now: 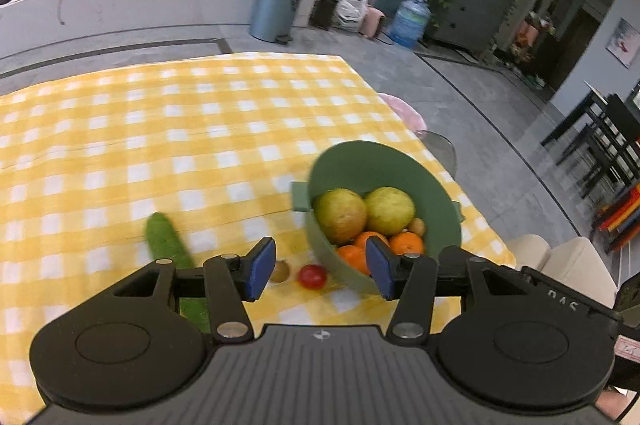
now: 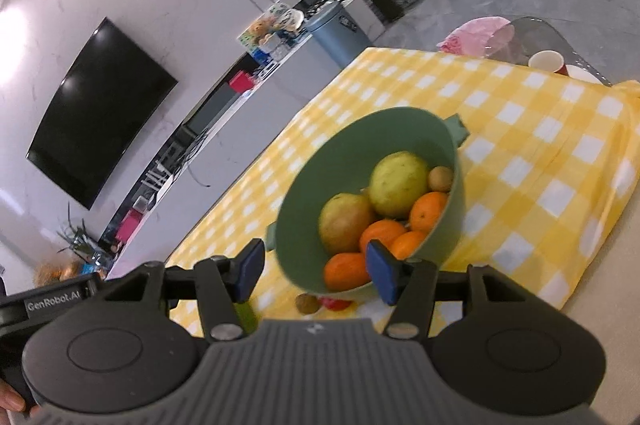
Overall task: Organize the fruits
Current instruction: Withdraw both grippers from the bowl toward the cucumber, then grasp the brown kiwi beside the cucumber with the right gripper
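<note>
- I hold the left gripper spread and empty above the yellow-and-white checked worktop; its gap frames the small red tomato and the brown kiwi-like fruit, probably my next picks
- the right gripper is also spread, holding nothing, aimed at the deep green plastic bowl
- the bowl gathers two yellow-green pears and several oranges, so sorting looks well along
- the long green cucumber lies outside, well left of the bowl; perhaps deliberately, being no fruit
</note>
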`<state>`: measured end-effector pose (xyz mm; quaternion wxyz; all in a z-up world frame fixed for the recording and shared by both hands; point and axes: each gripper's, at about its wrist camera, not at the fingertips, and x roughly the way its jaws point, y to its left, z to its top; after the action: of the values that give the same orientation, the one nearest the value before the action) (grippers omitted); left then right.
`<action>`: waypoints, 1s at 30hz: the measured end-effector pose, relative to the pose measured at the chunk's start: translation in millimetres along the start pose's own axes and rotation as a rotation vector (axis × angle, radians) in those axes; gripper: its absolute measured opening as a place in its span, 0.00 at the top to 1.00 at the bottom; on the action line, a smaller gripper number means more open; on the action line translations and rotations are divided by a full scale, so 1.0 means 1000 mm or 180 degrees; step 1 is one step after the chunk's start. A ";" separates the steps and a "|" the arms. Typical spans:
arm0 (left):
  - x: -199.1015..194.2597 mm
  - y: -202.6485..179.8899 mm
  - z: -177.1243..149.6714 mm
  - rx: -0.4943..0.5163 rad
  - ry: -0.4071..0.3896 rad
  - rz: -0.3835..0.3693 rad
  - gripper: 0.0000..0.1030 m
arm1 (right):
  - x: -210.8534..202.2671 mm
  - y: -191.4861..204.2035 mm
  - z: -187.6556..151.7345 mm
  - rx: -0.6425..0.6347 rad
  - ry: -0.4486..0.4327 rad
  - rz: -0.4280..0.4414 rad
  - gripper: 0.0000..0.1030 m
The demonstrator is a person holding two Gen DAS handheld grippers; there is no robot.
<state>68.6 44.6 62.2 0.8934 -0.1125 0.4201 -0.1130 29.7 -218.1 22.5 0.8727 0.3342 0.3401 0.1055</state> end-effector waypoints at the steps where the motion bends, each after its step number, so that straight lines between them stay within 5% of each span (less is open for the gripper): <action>1: -0.003 0.002 -0.001 -0.0004 0.0000 0.0004 0.42 | -0.001 0.004 -0.002 -0.0023 0.0021 0.0008 0.46; 18: -0.026 0.071 -0.035 -0.0463 0.0039 0.0414 0.42 | 0.029 0.078 -0.039 -0.0726 0.0783 -0.0070 0.37; 21: -0.018 0.091 -0.041 -0.0678 0.0079 0.0503 0.42 | 0.042 0.092 -0.053 -0.0918 0.0956 -0.0013 0.23; 27: -0.001 0.118 -0.049 -0.0852 0.0224 0.0565 0.42 | 0.061 0.103 -0.068 -0.1048 0.1063 -0.0119 0.23; 30: 0.007 0.125 -0.054 -0.0880 0.0311 0.0548 0.42 | 0.075 0.105 -0.078 -0.1153 0.1177 -0.0154 0.30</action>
<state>45.0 155.0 -13.5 0.8543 -0.1922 0.4827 0.0175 38.7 -68.0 9.3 0.8435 0.1392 0.4773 0.2031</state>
